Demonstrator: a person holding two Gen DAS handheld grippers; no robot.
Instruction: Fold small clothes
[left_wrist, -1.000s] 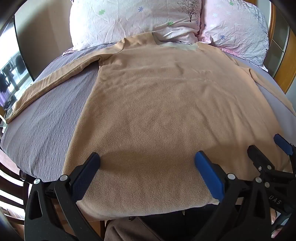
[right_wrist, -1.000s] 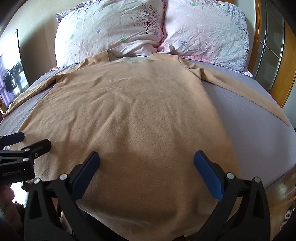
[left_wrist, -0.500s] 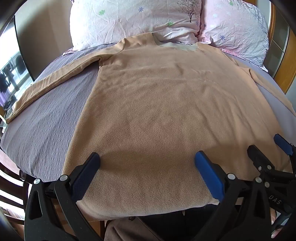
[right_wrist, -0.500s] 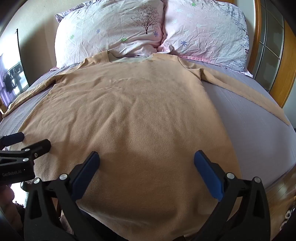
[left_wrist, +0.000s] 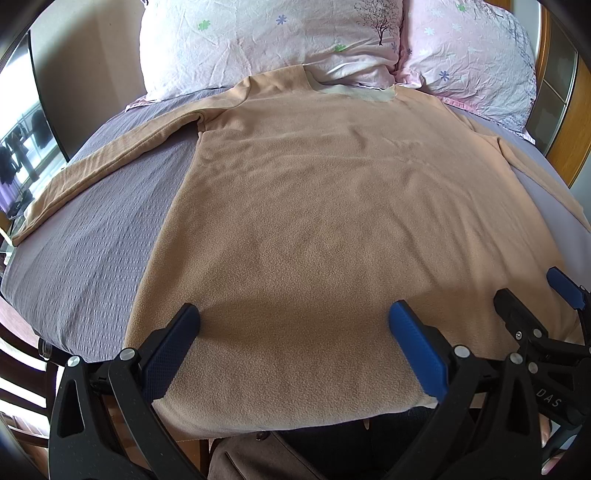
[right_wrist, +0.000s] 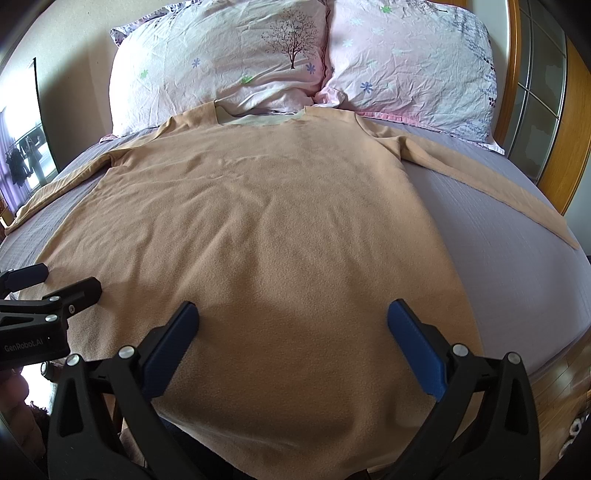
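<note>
A tan long-sleeved fleece shirt (left_wrist: 332, 206) lies flat on the bed, collar toward the pillows, sleeves spread out to both sides; it also shows in the right wrist view (right_wrist: 258, 221). My left gripper (left_wrist: 293, 332) is open and empty, hovering over the hem's left part. My right gripper (right_wrist: 293, 332) is open and empty over the hem's right part. The right gripper shows at the right edge of the left wrist view (left_wrist: 532, 299). The left gripper shows at the left edge of the right wrist view (right_wrist: 55, 284).
The bed has a grey-purple cover (left_wrist: 92, 236). Two pink flowered pillows (right_wrist: 229, 62) lean against the wooden headboard (right_wrist: 569, 122) at the far end. The bed's near edge lies just below the hem. A window shows at the left (left_wrist: 18, 155).
</note>
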